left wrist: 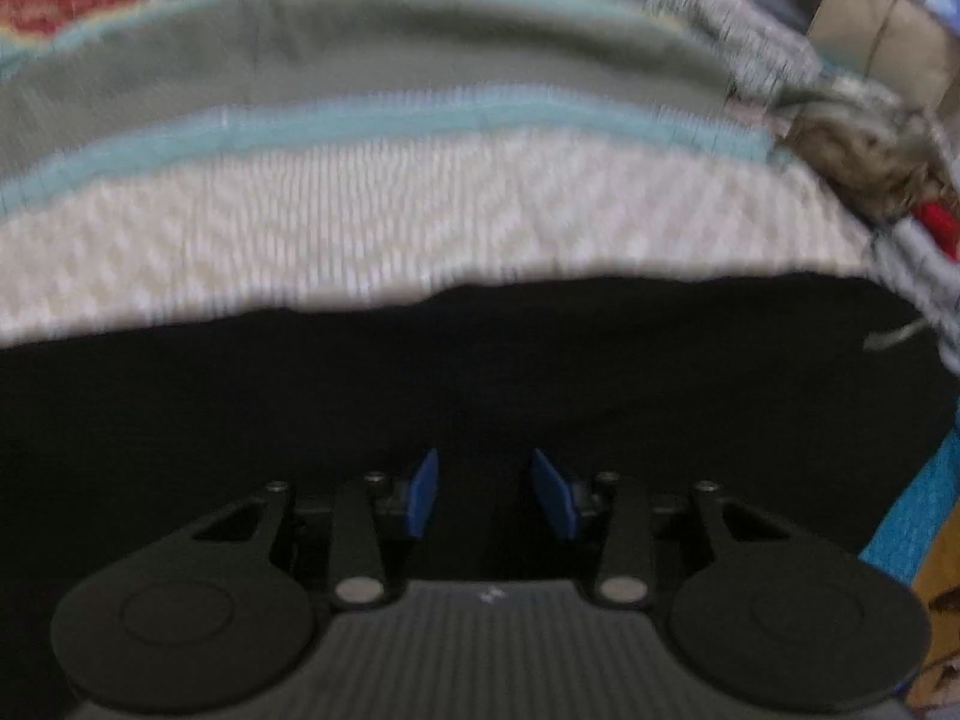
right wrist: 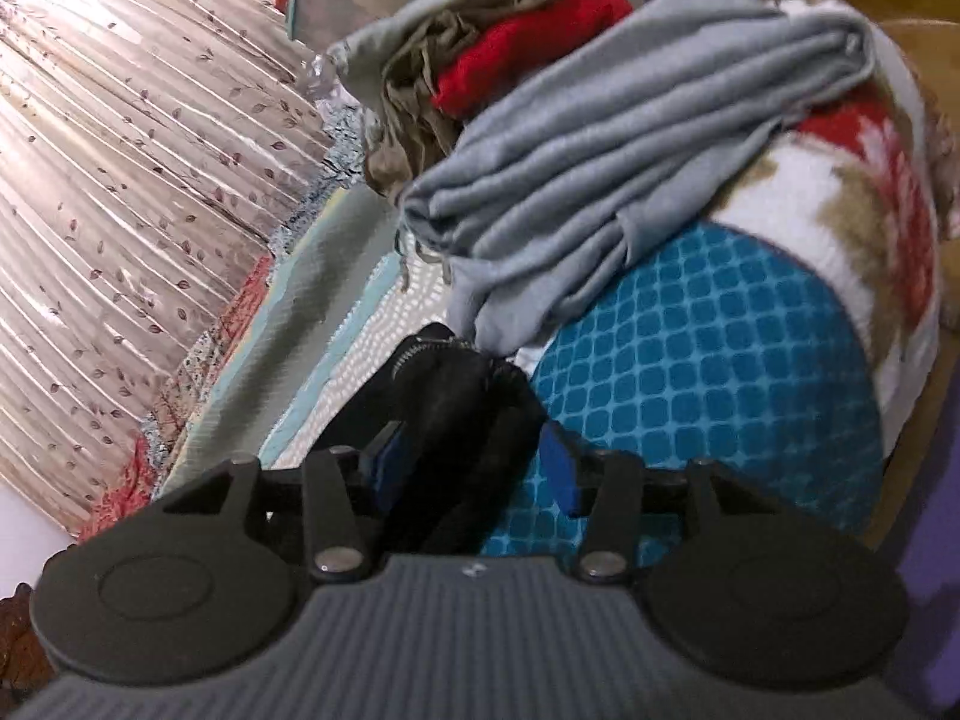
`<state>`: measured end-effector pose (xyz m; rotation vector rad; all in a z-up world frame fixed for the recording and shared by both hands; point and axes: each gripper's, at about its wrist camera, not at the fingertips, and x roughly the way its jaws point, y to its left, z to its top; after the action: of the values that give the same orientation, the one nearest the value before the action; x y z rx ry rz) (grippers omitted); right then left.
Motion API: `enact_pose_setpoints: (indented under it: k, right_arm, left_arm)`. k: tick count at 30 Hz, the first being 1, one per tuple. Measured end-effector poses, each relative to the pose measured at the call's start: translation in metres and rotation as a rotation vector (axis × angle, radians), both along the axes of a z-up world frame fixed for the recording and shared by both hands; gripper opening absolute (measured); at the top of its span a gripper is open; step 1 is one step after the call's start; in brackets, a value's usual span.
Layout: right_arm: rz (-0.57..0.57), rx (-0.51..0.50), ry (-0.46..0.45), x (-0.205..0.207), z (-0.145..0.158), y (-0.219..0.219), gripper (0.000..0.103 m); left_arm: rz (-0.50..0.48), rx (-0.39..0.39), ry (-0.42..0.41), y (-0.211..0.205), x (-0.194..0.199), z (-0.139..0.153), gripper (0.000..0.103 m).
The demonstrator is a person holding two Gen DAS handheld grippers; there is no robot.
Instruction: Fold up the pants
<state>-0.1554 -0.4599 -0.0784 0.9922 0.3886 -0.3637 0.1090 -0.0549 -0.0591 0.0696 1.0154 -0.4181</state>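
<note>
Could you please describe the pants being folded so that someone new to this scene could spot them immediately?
Start at the blue checked cushion beneath the heap of grey cloth. At its left edge, the right gripper holds bunched black pants. They are the only black garment there, with a metal zipper showing.

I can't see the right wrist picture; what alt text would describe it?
The right hand-held gripper has bunched black pants between its blue pads, over a blue checked cloth. Behind them lies a folded grey garment, with red and olive clothes piled further back.
</note>
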Motion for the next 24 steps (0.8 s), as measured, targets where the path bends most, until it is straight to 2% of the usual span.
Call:
enact_pose_setpoints:
  k: [2,4,6,7,8,9,11,14,17,19,24]
  right_arm:
    - [-0.006,0.032,-0.011,0.006,-0.003,0.002,0.060]
    - [-0.014,0.018,-0.019,0.011,0.001,0.008,0.067]
    - [-0.017,-0.023,-0.001,0.018,0.007,0.016,0.067]
    - [-0.021,-0.040,0.019,0.021,0.004,0.015,0.060]
    - [-0.027,-0.065,0.056,0.024,0.005,0.018,0.039]
    - [-0.037,-0.089,0.096,0.027,0.006,0.019,0.028]
    - [-0.058,-0.097,0.087,0.024,0.010,0.022,0.022]
    - [-0.047,-0.210,0.059,0.021,0.035,0.041,0.021]
    - [0.022,-0.305,0.009,0.025,0.064,0.063,0.020]
    - [0.083,-0.349,-0.024,0.032,0.082,0.079,0.020]
    - [0.308,-0.442,-0.099,0.063,0.106,0.139,0.019]
  left_arm:
    - [-0.007,0.016,-0.024,-0.003,-0.005,-0.006,0.037]
    - [-0.014,0.039,-0.030,-0.007,-0.007,-0.003,0.037]
    - [-0.011,0.040,-0.019,-0.008,-0.006,-0.001,0.037]
    - [-0.007,0.033,-0.011,-0.007,-0.005,-0.001,0.037]
    - [-0.005,0.027,-0.006,-0.004,-0.004,-0.001,0.037]
    - [-0.003,0.023,-0.002,-0.003,-0.002,0.000,0.037]
    - [0.000,0.021,-0.002,0.000,0.000,0.002,0.037]
    - [0.016,0.001,-0.010,0.007,0.003,0.013,0.038]
    - [0.045,-0.075,-0.029,0.021,0.005,0.031,0.040]
    - [0.073,-0.155,-0.019,0.033,0.007,0.042,0.042]
    - [0.134,-0.369,0.088,0.064,0.013,0.044,0.047]
